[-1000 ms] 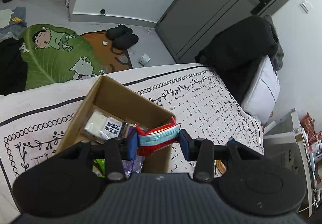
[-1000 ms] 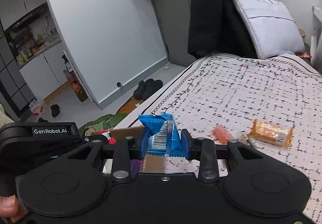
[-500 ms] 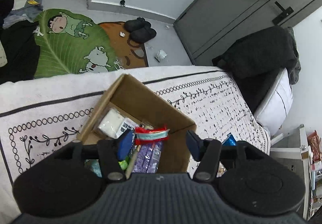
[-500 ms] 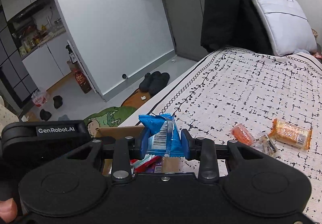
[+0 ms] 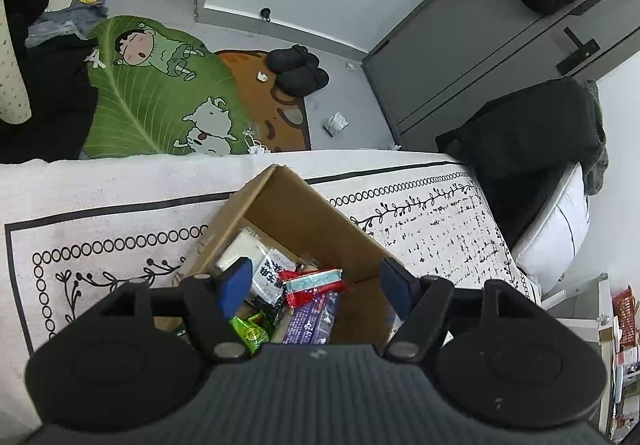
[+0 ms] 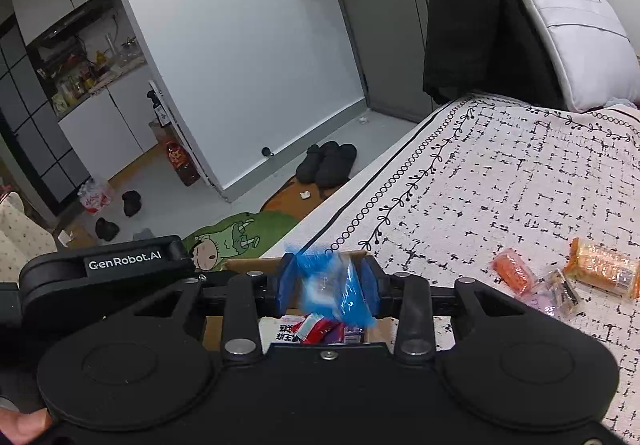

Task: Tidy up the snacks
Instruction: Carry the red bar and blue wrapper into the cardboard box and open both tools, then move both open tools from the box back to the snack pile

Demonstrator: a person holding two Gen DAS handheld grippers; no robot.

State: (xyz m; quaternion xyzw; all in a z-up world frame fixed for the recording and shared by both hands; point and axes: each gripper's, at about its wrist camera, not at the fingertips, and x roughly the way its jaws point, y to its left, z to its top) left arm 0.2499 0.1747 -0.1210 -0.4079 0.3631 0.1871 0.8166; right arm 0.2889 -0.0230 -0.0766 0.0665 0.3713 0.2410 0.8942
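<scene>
1. On a bed (image 5: 120, 205) spread with a white, black-patterned cover, an open cardboard box (image 5: 304, 213) stands near the foot edge, its inside filled with wrapped snacks.

2. The left gripper (image 5: 316, 281) hangs over the box with its blue-padded fingers (image 5: 234, 277) spread wide apart and nothing between them.

3. Directly below that gap, a red-and-teal snack packet (image 5: 312, 285) lies on top of the pile in the box, beside a white packet with black lettering (image 5: 268, 273), a green packet (image 5: 250, 331) and a purple packet (image 5: 312, 319).

4. The right gripper (image 6: 327, 285) is also over the box, with a blue snack packet (image 6: 332, 289) between its fingers; the packet is motion-blurred and the fingers look slightly parted, so whether they grip it cannot be told.

5. Farther up the bed, well apart from the box, an orange tube-shaped snack (image 6: 512, 275), a clear-wrapped snack (image 6: 560, 291) and an orange-wrapped bar (image 6: 602, 273) lie close together on the cover.

6. On the floor beyond the foot of the bed, a pair of black slippers (image 5: 298, 69) sits on a cartoon leaf rug (image 5: 152, 97).
</scene>
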